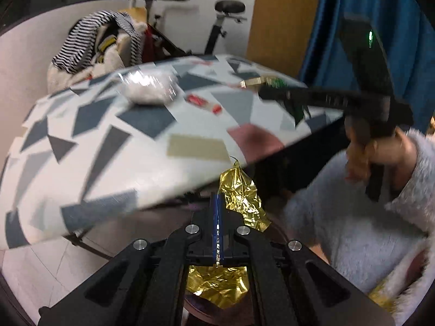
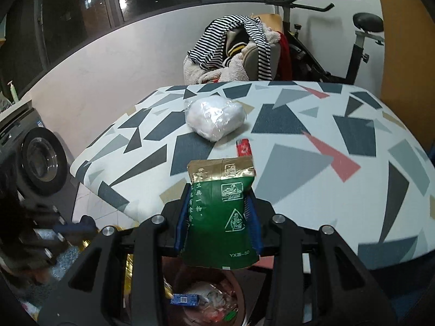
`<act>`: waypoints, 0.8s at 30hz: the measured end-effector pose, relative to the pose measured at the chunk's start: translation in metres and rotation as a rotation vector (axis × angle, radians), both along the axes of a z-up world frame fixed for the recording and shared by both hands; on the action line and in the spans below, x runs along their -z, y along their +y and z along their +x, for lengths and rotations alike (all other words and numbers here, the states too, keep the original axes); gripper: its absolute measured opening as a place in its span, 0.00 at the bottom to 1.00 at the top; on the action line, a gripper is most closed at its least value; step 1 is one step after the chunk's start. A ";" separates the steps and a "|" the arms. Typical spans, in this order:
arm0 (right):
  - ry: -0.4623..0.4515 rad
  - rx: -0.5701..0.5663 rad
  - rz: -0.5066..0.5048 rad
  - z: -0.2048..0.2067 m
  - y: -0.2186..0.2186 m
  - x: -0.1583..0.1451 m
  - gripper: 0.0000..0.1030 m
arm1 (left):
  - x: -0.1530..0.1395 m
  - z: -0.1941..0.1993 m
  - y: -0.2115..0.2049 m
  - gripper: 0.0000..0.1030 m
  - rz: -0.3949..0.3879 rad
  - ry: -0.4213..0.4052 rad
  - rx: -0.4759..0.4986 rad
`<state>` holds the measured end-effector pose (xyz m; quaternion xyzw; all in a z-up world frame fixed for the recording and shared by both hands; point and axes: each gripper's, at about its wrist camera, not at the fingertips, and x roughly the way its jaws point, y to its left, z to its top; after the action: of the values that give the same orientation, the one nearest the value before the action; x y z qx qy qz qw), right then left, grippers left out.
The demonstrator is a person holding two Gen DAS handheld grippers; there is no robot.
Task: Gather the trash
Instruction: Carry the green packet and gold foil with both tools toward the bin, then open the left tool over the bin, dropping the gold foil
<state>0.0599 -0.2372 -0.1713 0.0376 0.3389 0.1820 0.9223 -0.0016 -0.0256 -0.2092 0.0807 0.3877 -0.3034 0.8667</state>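
Observation:
My left gripper [image 1: 217, 212] is shut on a crumpled gold foil wrapper [image 1: 242, 201], held below the table's near edge. My right gripper [image 2: 218, 209] is shut on a green and gold tea packet [image 2: 221, 212], held upright over the table's front edge; it also shows in the left wrist view [image 1: 274, 84]. Below it stands a trash bin [image 2: 212, 301] with several wrappers inside. On the patterned table [image 2: 312, 163] lie a white plastic-wrapped bundle [image 2: 214, 118] and a small red packet [image 2: 242, 147].
A chair piled with striped clothes [image 2: 236, 49] and an exercise bike [image 2: 339, 54] stand behind the table. A washing machine [image 2: 38, 157] is at the left. A blue curtain [image 1: 367, 27] hangs at the right.

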 end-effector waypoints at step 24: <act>0.069 -0.041 0.010 -0.030 0.007 0.037 0.38 | -0.010 -0.001 0.019 0.81 -0.072 -0.038 -0.085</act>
<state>0.0299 -0.2307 -0.2084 0.0416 0.3704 0.2013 0.9058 -0.0023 -0.0071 -0.1996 0.0386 0.3630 -0.2783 0.8884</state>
